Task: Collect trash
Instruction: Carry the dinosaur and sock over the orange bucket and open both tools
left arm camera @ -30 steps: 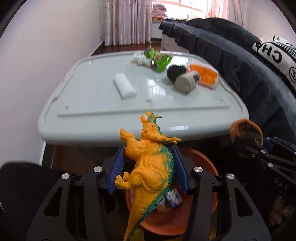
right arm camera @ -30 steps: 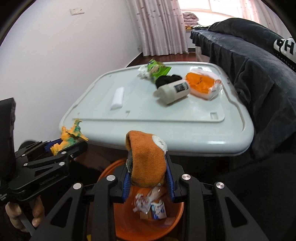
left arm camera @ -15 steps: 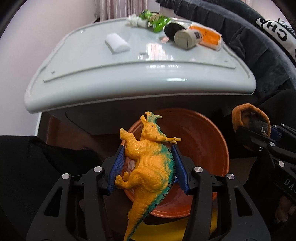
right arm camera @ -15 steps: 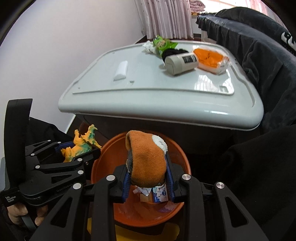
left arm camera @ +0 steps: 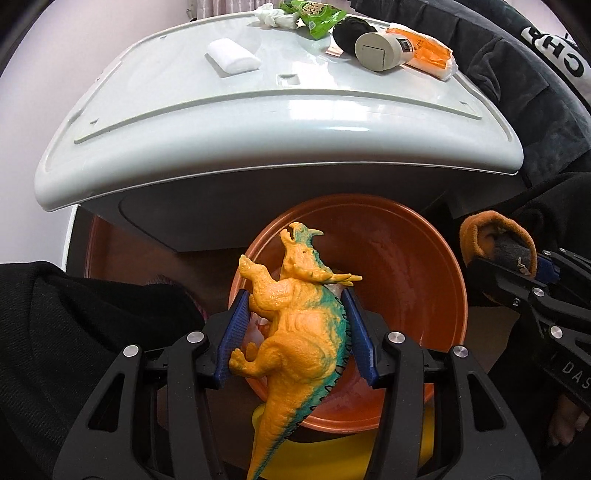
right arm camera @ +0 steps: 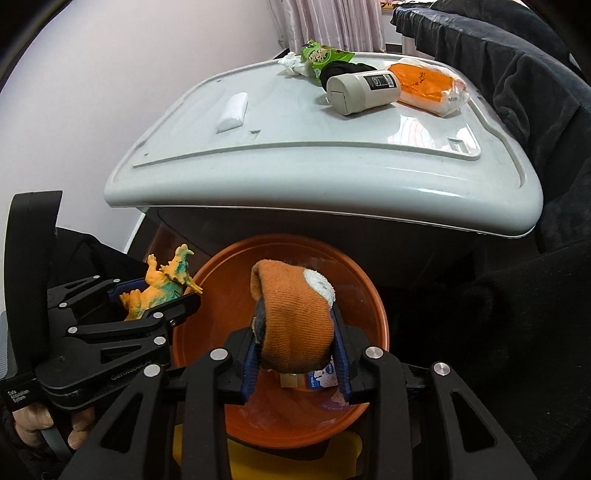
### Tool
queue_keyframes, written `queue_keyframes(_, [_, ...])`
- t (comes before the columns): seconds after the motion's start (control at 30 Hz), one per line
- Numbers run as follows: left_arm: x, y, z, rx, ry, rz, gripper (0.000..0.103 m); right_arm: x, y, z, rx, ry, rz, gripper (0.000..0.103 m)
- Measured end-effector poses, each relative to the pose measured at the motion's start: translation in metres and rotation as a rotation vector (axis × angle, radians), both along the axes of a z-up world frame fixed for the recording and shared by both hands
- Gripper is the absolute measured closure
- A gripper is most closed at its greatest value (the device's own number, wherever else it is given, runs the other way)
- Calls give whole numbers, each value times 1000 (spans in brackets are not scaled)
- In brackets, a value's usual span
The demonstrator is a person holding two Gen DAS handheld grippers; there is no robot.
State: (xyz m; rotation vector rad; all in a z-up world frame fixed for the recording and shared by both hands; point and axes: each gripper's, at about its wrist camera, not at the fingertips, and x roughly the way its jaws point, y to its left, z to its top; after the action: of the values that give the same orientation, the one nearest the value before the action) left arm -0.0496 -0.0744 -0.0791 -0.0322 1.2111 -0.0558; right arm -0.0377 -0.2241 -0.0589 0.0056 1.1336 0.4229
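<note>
My left gripper (left arm camera: 294,297) is shut on an orange-and-green toy dinosaur (left arm camera: 295,332), held head-up over the left rim of the round orange bin (left arm camera: 406,258). My right gripper (right arm camera: 296,317) hangs above the same bin (right arm camera: 221,280) with an orange sock (right arm camera: 291,295) between its blue pads; its jaws are opening, and the pads still touch the sock. Paper and wrappers (right arm camera: 321,376) lie in the bin's bottom. The right wrist view shows the left gripper (right arm camera: 155,295) with the dinosaur (right arm camera: 162,288) at the bin's left. The left wrist view shows the sock (left arm camera: 495,236) at the right.
A white plastic tabletop (left arm camera: 258,110) overhangs the bin's far side. On it lie a white tissue pack (left arm camera: 232,61), a green wrapper (left arm camera: 314,16), a cream bottle (left arm camera: 380,50) and an orange packet (left arm camera: 428,59). A dark blanket (left arm camera: 517,74) drapes at right. Something yellow (left arm camera: 332,454) sits under the bin.
Both grippers have sunk and tipped downward, so the bin now fills the view below them and the tabletop has risen in the frame. The right jaws stand slightly wider around the sock.
</note>
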Motion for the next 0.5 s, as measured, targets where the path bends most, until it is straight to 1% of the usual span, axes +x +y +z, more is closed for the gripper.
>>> queue_keyframes(0.13, [2, 1, -1, 3, 6, 3, 53, 0, -2, 2, 4, -10, -13, 60])
queue_keyframes(0.17, [2, 2, -1, 7, 8, 5, 52, -1, -4, 3, 6, -16, -19, 56])
queue_keyframes(0.2, [1, 2, -1, 6, 7, 6, 50, -1, -6, 5, 10, -27, -30, 54])
queue_keyframes(0.23, [1, 3, 0, 7, 4, 7, 48, -2, -7, 7, 15, -31, -38, 53])
queue_keyframes(0.27, [2, 2, 1, 10, 1, 8, 41, -2, -9, 7, 19, -34, -44, 53])
queue_keyframes(0.3, [2, 2, 2, 15, -5, 9, 39, -2, -10, 8, 22, -35, -51, 53])
queue_keyframes(0.5, [0, 3, 5, 20, -17, 5, 39, -1, -15, 9, 30, -34, -71, 53])
